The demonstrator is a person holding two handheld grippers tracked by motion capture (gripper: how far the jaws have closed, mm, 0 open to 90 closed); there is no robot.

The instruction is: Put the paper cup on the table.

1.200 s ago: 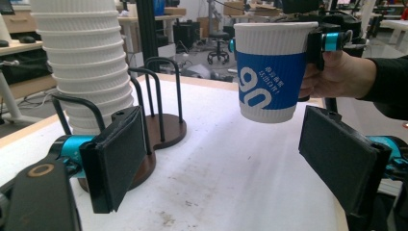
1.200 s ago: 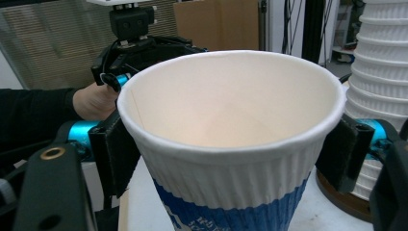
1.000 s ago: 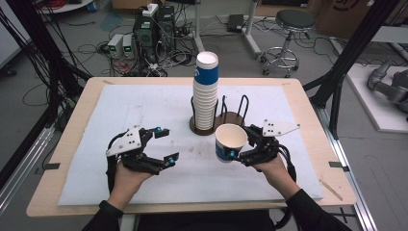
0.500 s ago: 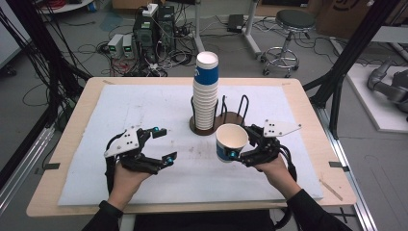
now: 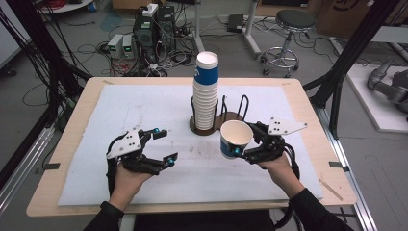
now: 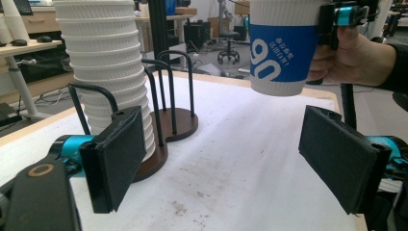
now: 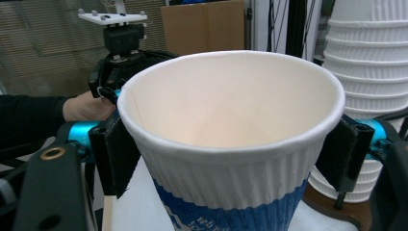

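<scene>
White sheeting covers the worktop [image 5: 120, 110]; cables and equipment crowd the floor behind. My right claw [image 5: 243, 153] grips a single paper cup [image 5: 234, 138] by its ribbed wall, upright, mouth up, raised off the worktop. The cup stack [image 5: 206, 91] stands in its wire holder [image 5: 235, 115] just beyond and left of that cup. My left claw [image 5: 162, 146] hangs open, holding nothing, well apart to the left, so the right hand is nearer the holder.

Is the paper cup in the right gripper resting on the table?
No. In the left gripper view the paper cup, clamped by the right gripper, hangs with its base clear above the white table cover.
</scene>
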